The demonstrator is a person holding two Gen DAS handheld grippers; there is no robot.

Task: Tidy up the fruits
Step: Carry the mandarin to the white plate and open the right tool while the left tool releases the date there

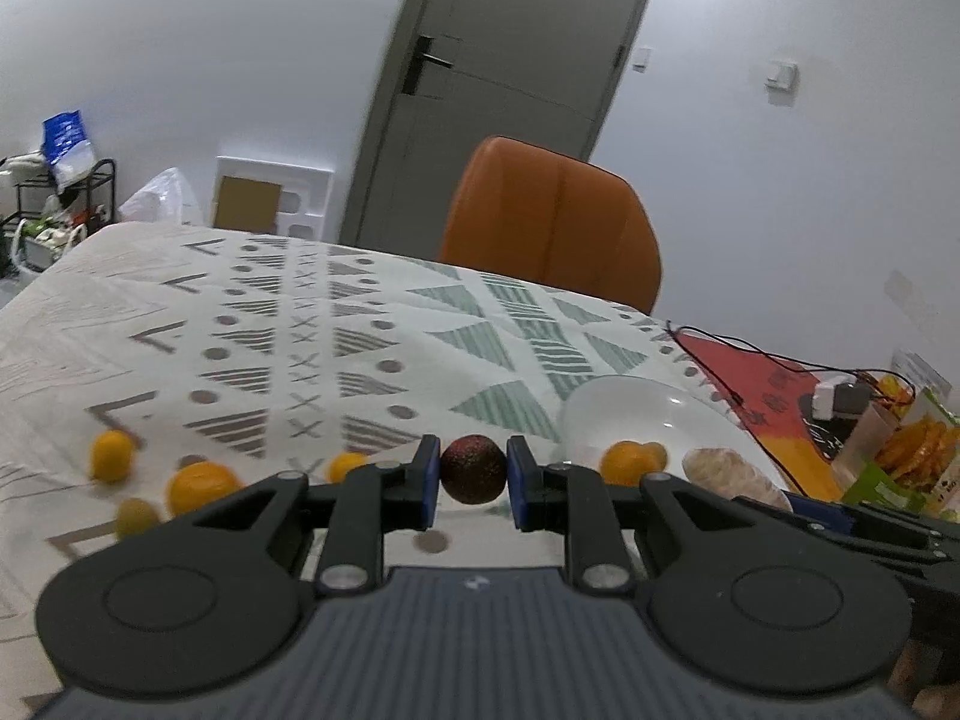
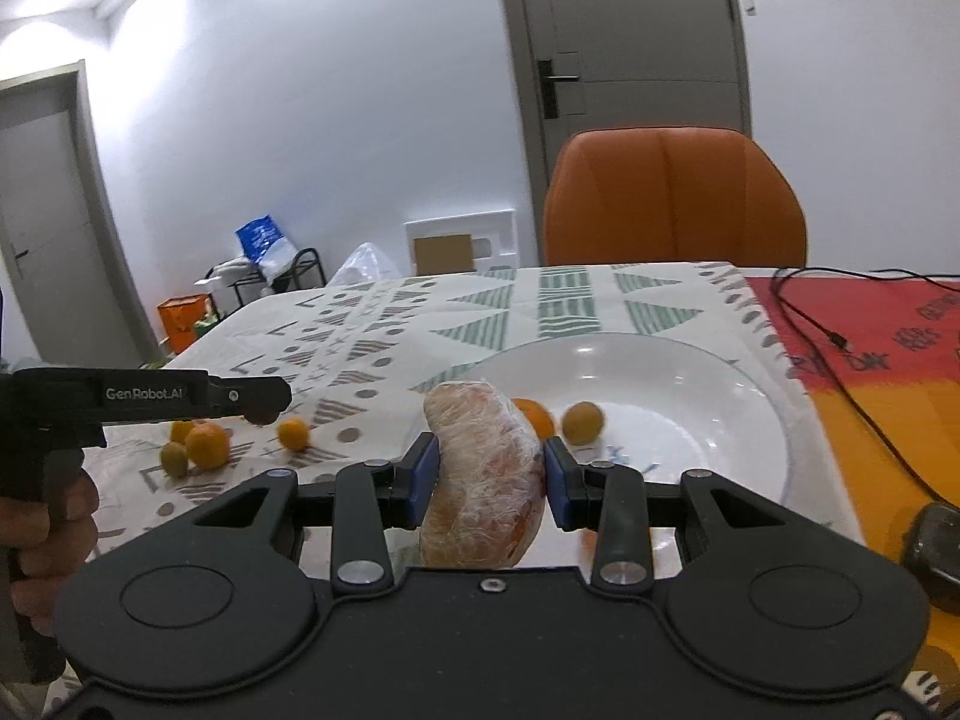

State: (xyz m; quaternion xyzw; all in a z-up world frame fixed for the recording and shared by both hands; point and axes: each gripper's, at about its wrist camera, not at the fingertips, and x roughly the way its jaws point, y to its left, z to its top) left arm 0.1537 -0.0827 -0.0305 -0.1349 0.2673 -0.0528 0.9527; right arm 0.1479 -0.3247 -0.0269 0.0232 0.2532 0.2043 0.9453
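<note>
My left gripper is shut on a small dark red round fruit, held above the patterned tablecloth. My right gripper is shut on a peeled citrus piece with white pith, at the near rim of the white plate. On that plate lie an orange fruit and a yellowish round fruit. In the left wrist view the plate holds an orange fruit, and the peeled piece shows beside it. Loose oranges and a green fruit lie on the cloth at left.
An orange chair stands behind the table's far edge. A red mat with a black cable lies right of the plate. Snack packets sit at the far right. A hand holds the left gripper's handle.
</note>
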